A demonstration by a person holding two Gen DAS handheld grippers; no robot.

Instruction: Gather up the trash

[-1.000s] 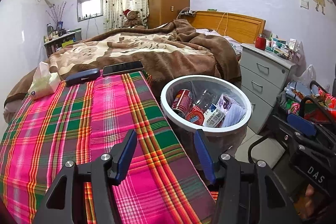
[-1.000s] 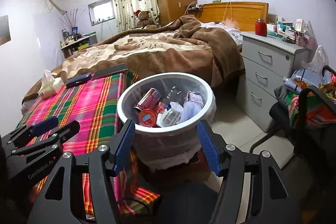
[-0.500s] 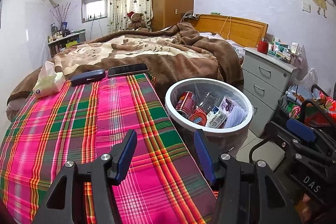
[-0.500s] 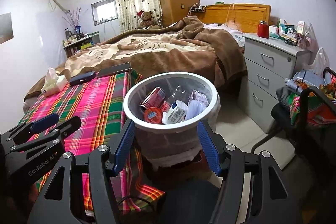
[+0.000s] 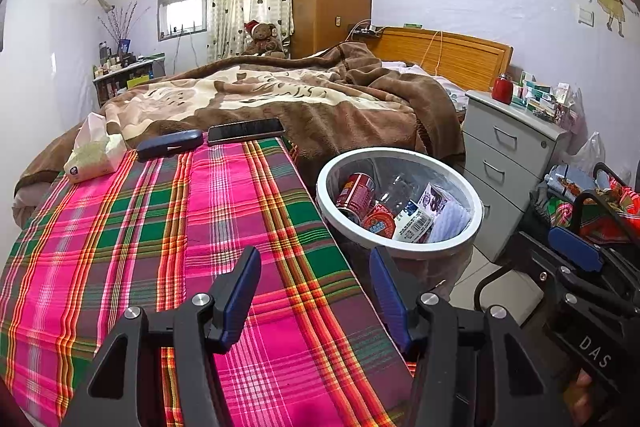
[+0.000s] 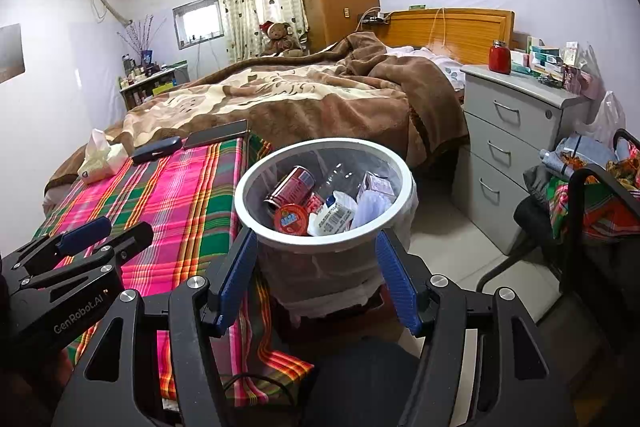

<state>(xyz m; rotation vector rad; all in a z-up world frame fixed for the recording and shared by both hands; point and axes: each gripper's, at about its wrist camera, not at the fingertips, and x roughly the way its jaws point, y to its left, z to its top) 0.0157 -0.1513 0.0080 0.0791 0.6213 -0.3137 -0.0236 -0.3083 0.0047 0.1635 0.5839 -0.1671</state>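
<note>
- Bedroom seen from the left wrist: plaid cloth covers the bed's near end, and the white trash bin stands just off its right edge, holding cans and wrappers.
- Left gripper hangs over the cloth, jaws apart, empty.
- Right wrist view: right gripper jaws spread wide, empty, with the bin beyond them.

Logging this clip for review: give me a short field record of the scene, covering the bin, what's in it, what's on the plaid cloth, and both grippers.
bin: white-rimmed trash bin on the floor beside the plaid cloth, lined with a clear bag
bin contents: red can, red-lidded cup, clear bottle, white wrappers
on cloth: tissue pack, dark case, phone
left gripper: open, empty, over the cloth
right gripper: open, empty, facing the bin
loose trash on cloth: none visible
</note>
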